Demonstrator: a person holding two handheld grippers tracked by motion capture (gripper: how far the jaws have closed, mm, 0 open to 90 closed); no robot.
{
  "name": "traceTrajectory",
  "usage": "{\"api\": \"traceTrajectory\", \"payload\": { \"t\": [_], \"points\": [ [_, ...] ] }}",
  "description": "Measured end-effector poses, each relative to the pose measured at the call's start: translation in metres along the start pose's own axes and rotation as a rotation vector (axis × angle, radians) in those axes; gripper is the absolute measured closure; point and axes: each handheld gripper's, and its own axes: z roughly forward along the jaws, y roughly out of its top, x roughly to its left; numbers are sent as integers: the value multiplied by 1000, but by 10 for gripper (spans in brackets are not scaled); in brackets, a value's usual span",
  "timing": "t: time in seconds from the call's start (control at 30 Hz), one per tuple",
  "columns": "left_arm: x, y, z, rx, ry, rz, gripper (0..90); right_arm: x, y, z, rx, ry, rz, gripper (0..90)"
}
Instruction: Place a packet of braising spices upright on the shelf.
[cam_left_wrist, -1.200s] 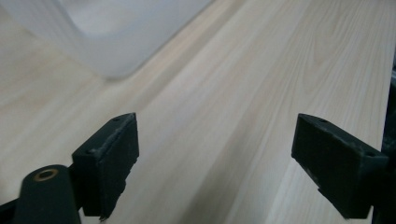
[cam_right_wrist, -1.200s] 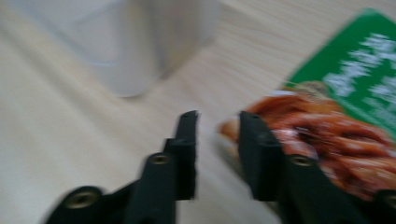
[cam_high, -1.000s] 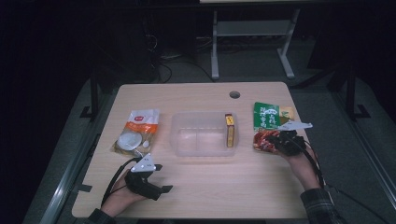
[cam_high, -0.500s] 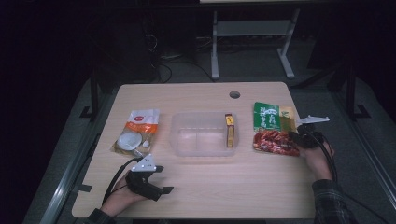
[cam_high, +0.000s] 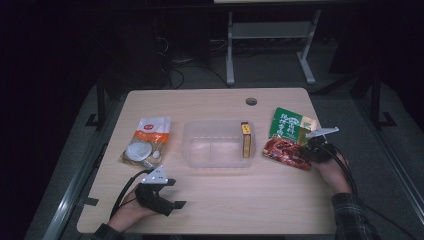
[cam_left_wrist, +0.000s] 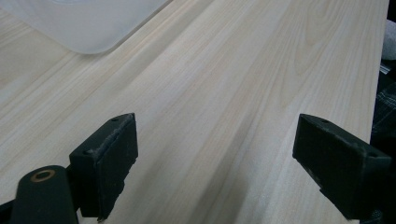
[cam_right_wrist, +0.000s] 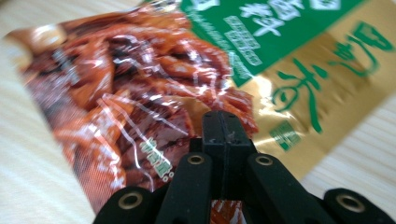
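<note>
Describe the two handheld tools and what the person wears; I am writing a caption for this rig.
Both tools are black. The left tool has two blocky square pads, a grey three-cornered plate on top and a black cable trailing off it. The right tool carries the same grey plate and black cables; brass-ringed holes mark its arms. The right forearm wears a dark plaid sleeve.

The high view looks forward and down from above the person's side of the desk (cam_high: 215, 200), far enough back to take in the whole top and the dark floor behind it. The left gripper view rides low and close over the wood, facing along its own jaws toward a corner of the clear tray (cam_left_wrist: 88, 23), which the high view also shows at mid-desk (cam_high: 218, 144). The right gripper view sits very near the snack packet (cam_right_wrist: 140, 93), seen in the high view at the desk's right (cam_high: 287, 140).
</note>
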Motion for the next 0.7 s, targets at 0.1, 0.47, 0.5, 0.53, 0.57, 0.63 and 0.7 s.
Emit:
{"api": "traceTrajectory", "payload": {
  "t": [0.1, 0.47, 0.5, 0.53, 0.57, 0.63, 0.7],
  "points": [
    [1, 0, 0, 8, 2, 0, 136, 8, 2, 0, 2, 41, -17, 900],
    [-1, 3, -2, 27, 23, -20, 136, -1, 26, 2, -32, -9, 18, 900],
    [-2, 3, -1, 28, 15, -30, 136, -8, 33, 3, -42, -31, 38, 900],
    [-2, 2, -1, 30, 8, -27, 136, -12, 37, 5, -51, -40, 69, 900],
    [-2, 3, -1, 34, 1, -16, 135, -18, 42, 8, -58, -56, 91, 900],
    [-3, 2, 1, 38, 0, -14, 134, -28, 51, 16, -52, -93, 128, 900],
    [-3, 2, 2, 41, -6, -18, 134, -36, 59, 23, -59, -120, 161, 900]
  ]
}}
